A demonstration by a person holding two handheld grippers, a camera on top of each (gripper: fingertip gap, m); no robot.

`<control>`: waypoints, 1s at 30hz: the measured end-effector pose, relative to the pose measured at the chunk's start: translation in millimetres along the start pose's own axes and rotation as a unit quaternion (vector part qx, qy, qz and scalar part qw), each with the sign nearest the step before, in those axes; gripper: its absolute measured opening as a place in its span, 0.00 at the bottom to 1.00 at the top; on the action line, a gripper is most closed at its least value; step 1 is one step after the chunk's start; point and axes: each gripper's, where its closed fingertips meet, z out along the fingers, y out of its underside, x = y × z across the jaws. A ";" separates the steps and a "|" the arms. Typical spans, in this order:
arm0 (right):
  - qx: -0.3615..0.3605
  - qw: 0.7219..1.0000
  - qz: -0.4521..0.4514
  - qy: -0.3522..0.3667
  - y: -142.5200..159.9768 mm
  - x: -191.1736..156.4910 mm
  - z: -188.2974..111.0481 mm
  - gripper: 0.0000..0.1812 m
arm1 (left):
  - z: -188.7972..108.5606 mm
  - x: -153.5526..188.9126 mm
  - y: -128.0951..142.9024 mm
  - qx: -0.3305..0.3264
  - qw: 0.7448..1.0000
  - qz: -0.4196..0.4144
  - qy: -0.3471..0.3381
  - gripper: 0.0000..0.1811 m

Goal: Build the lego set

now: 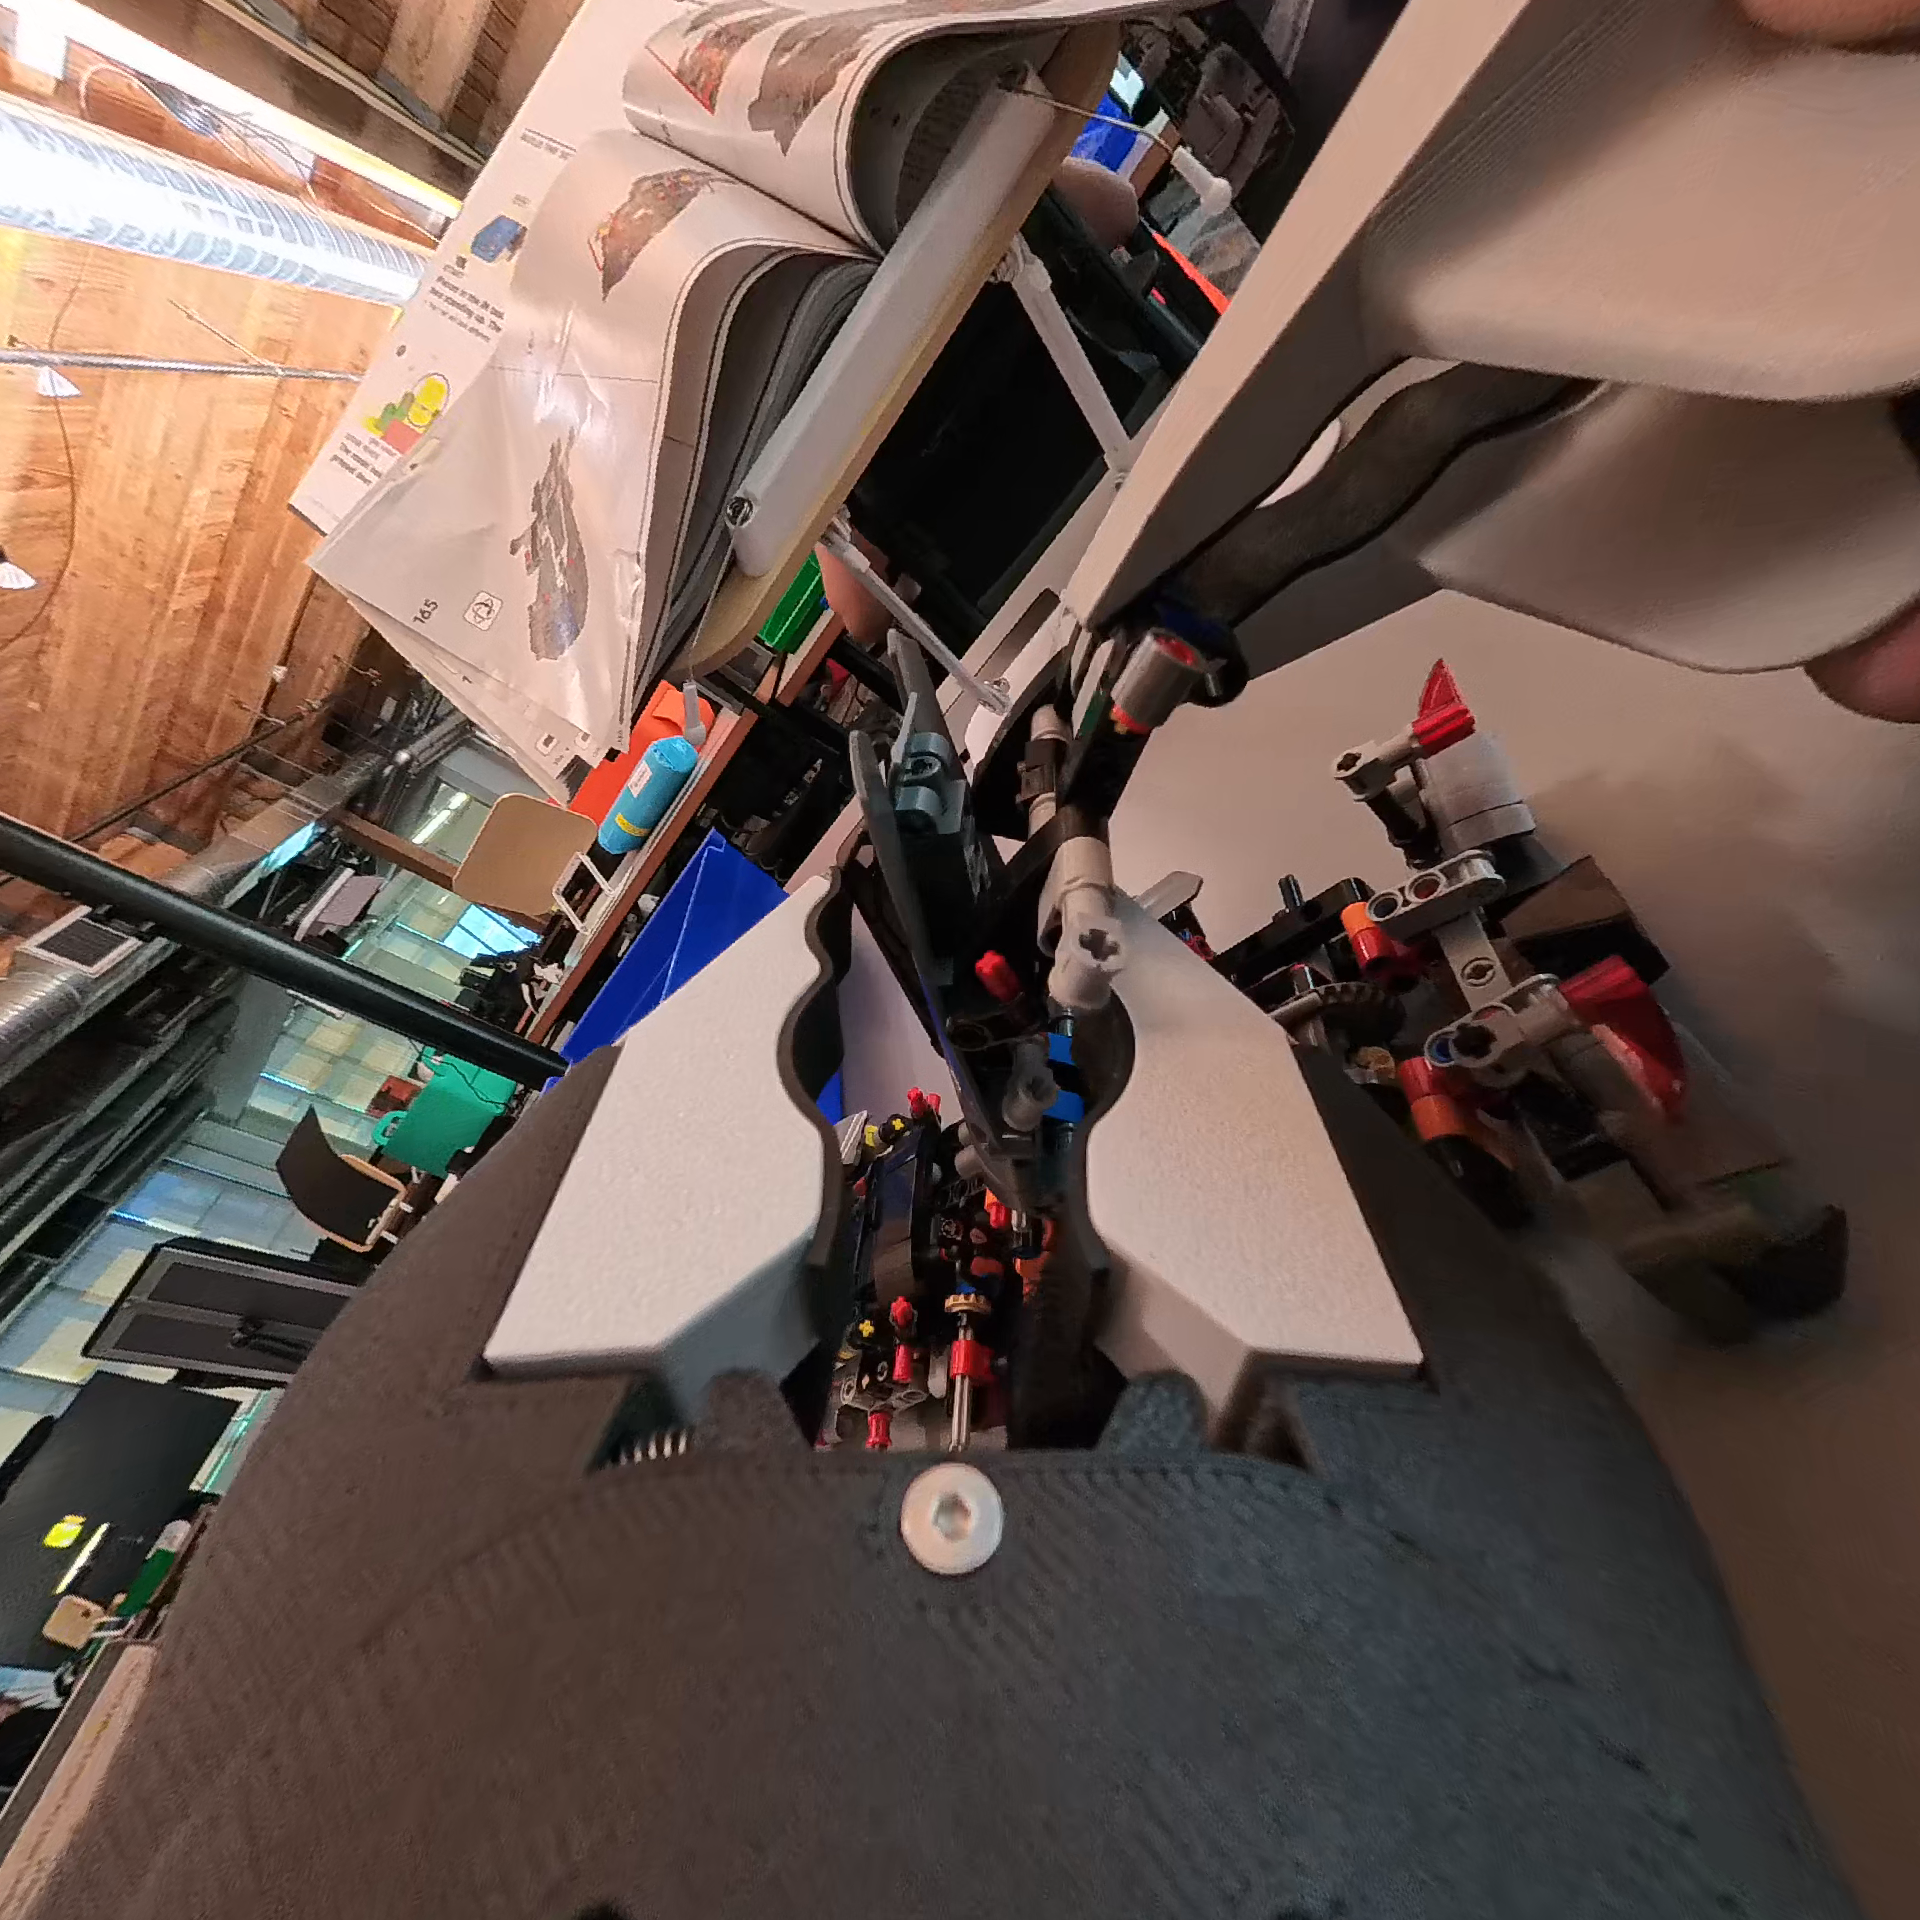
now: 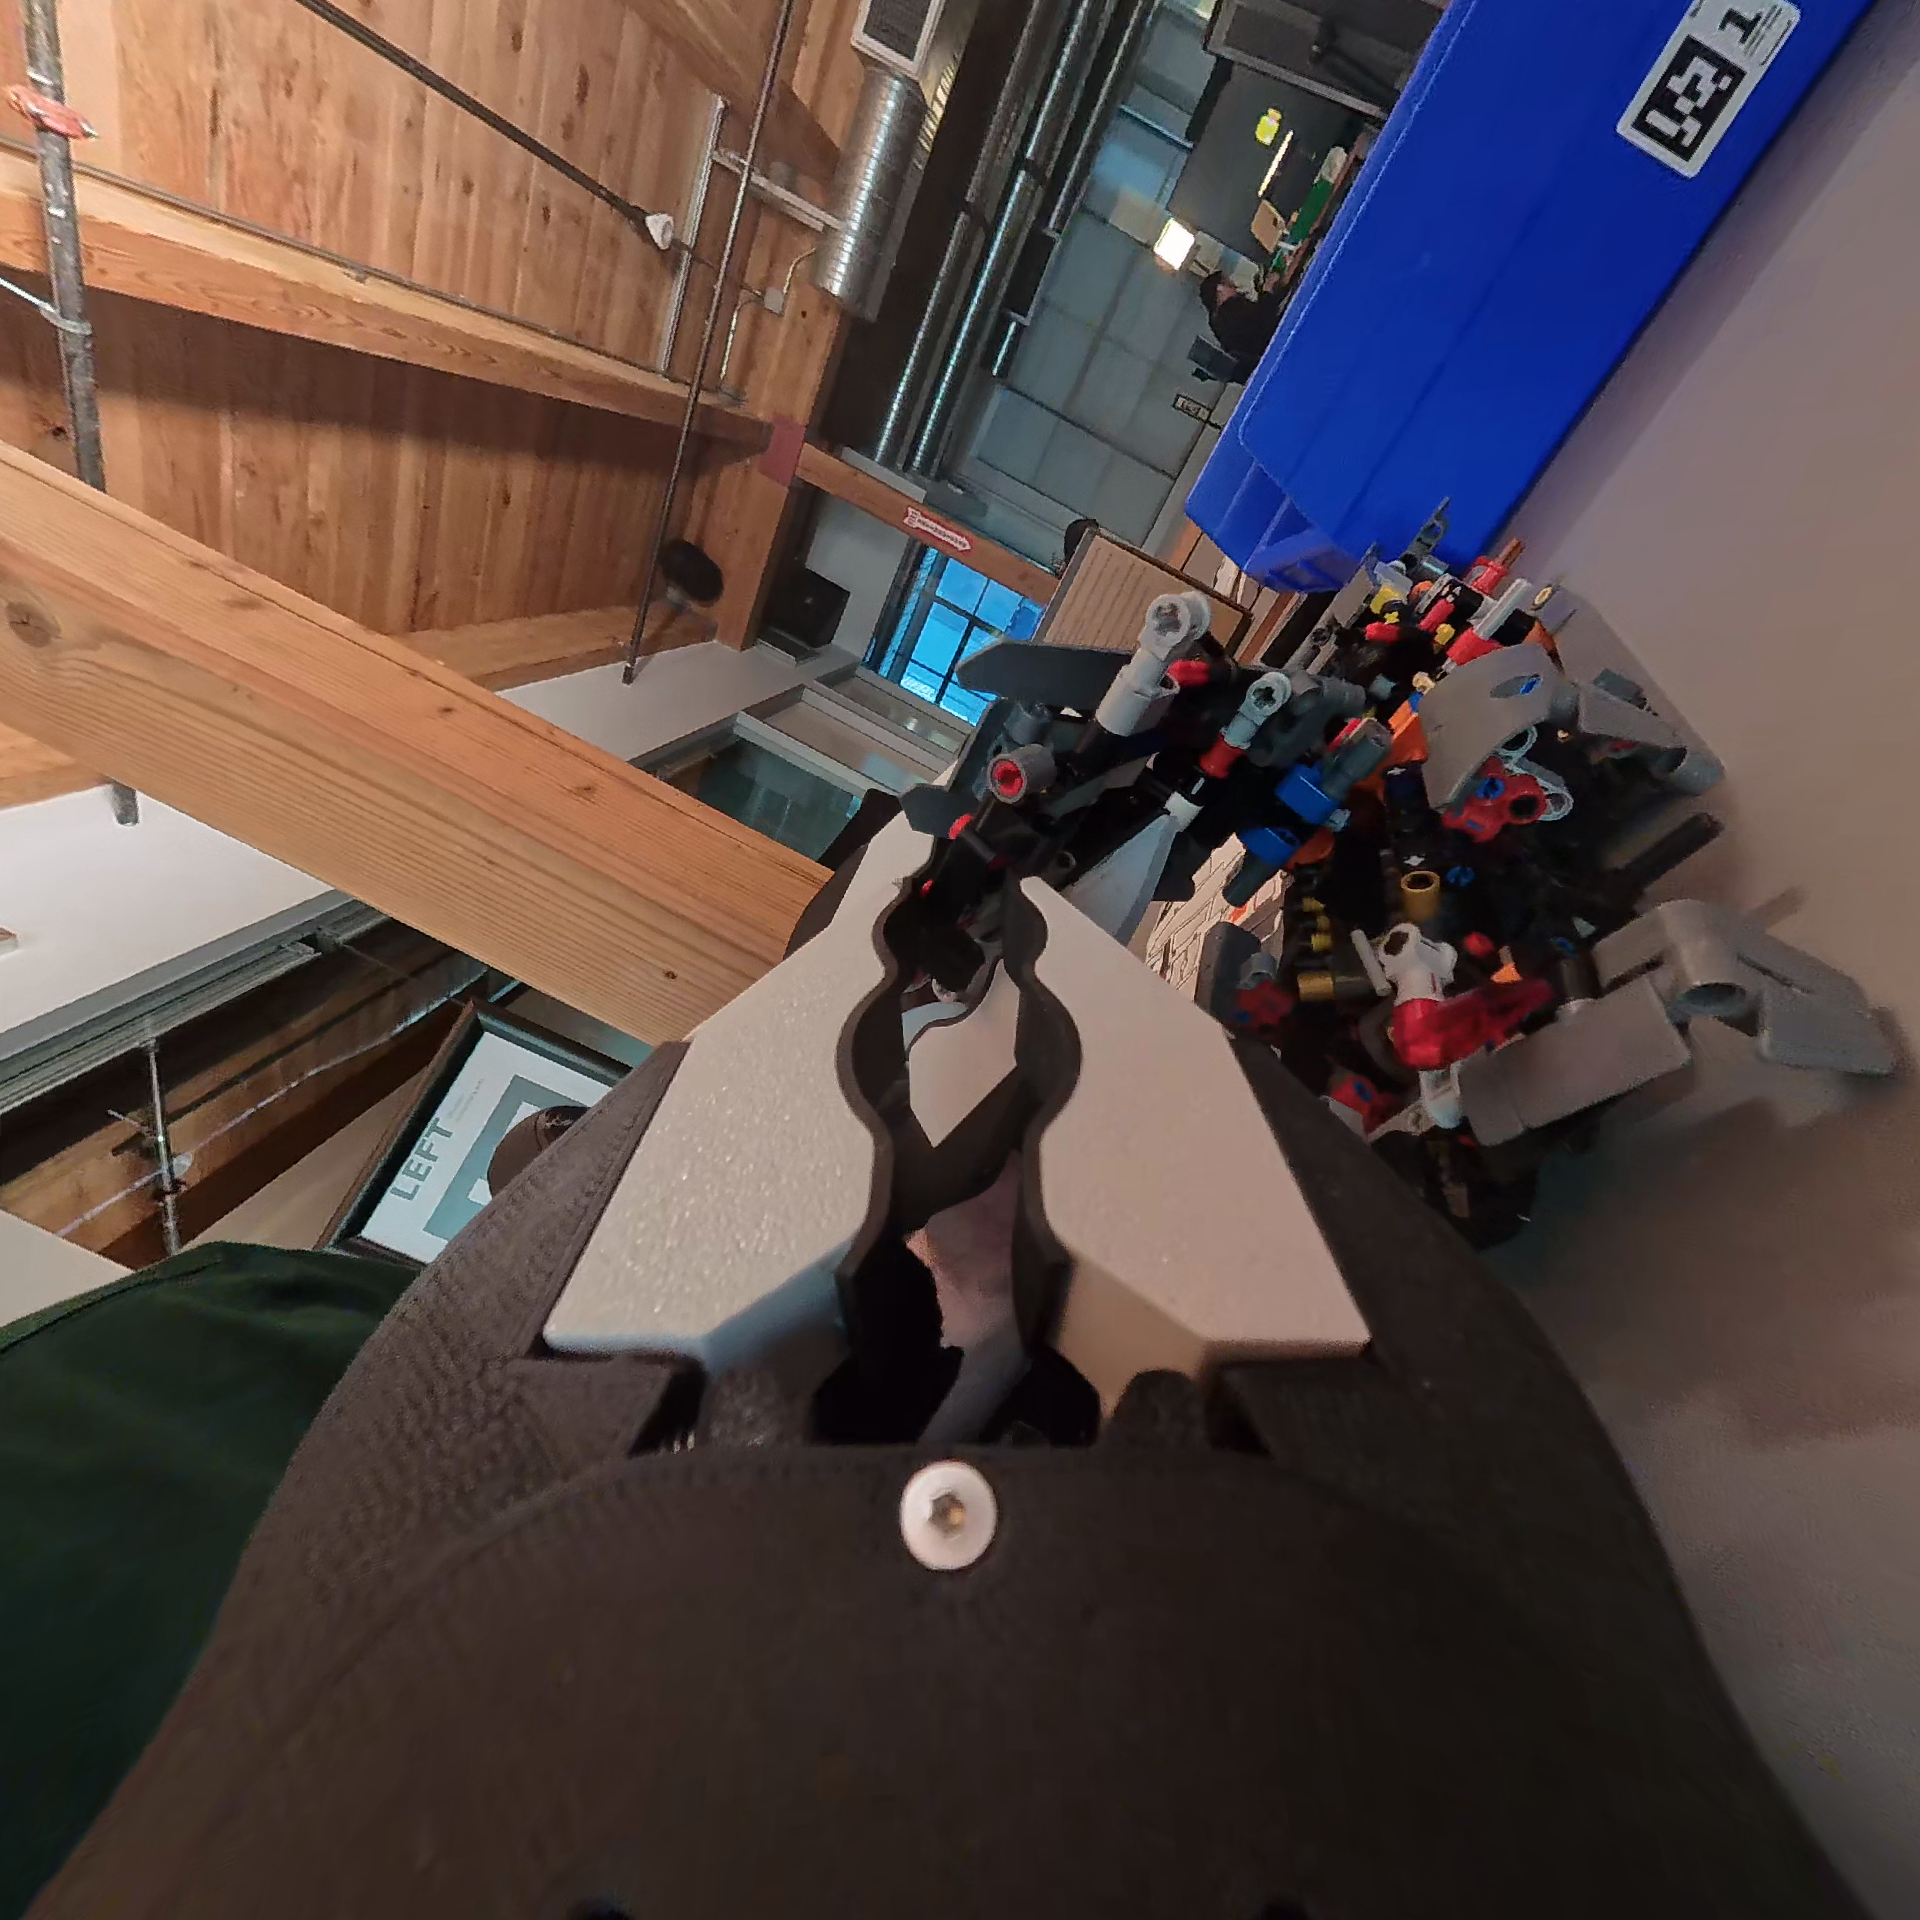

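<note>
Closest to you, your right gripper has its fingers drawn nearly together on the black end of the lego sub-assembly, a spindly arm of dark beams, grey connectors and red pins held up off the table. Your left gripper stands with its fingers apart, one either side of the same lego sub-assembly. The right-hand finger looks to touch a light grey axle connector, but you cannot tell from here whether the left gripper bears on anything.

Treat the piece as light but fragile. It is stiff along the beams and loose at every pinned joint, so a squeeze on the thin dark panel or on a protruding connector would likely pop something off (smooth plastic also slips). Judging from these views, the safest hold is across the thick black beam core, with the two grippers close together so the arm cannot twist.

Just beyond it, the main model sits on the table, a dense cluster of black, red, orange and grey parts with grey panels at its near side. In the left wrist view a smaller grey and red build lies beside it.

Farther back stand the blue bin and the open instruction booklet on its stand.
</note>
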 end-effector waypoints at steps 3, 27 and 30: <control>-0.002 1.000 -0.002 -0.003 -1.2 -1.1 1.5 0.07 | -0.1 -0.4 0.2 0.000 1.000 -0.001 -0.002 0.21; 0.036 0.999 0.020 0.004 10.6 5.7 -27.0 0.07 | -15.9 20.1 -11.2 0.014 0.999 0.024 0.016 0.34; 0.055 0.998 0.025 0.001 10.4 0.6 -39.4 0.07 | -26.1 23.8 -20.2 0.029 0.999 0.042 0.016 0.31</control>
